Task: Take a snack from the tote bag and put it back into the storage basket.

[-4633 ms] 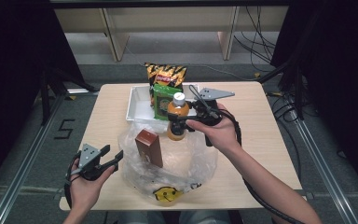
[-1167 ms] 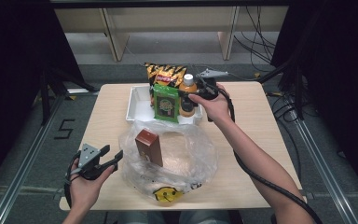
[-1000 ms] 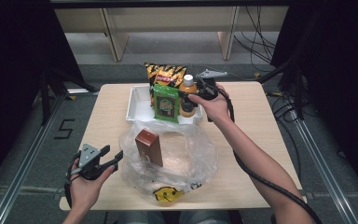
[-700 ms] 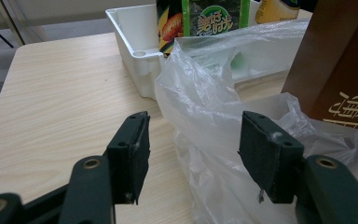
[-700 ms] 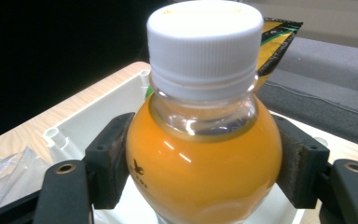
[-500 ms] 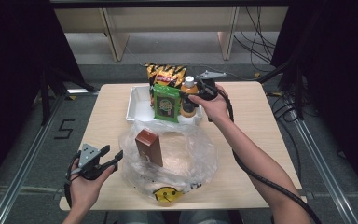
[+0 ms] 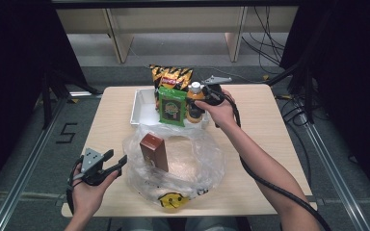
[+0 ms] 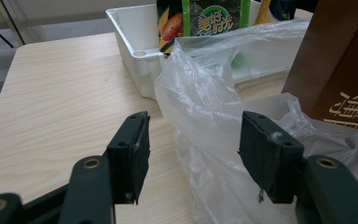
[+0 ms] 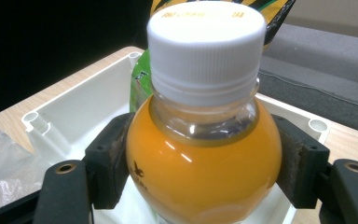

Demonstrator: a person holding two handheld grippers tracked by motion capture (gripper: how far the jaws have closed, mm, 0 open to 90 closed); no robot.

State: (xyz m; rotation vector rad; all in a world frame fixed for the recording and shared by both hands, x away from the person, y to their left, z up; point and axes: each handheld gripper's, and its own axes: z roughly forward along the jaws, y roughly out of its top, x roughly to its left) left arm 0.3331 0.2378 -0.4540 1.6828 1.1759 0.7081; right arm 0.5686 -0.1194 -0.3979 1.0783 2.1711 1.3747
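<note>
Two tongs in play. Your right tongs point(image 7: 198, 98) are clamped on the round shoulder of the orange juice bottle point(image 9: 204, 154), pads pressing both sides; the bottle stands upright in the white tray point(image 7: 142, 108), upper centre of the high view, beside the green packet point(image 7: 172, 106). Your left tongs point(image 8: 193, 154) hang half open at lower left, gripping nothing, with the plastic bag's point(image 8: 205, 107) edge between the pads.
</note>
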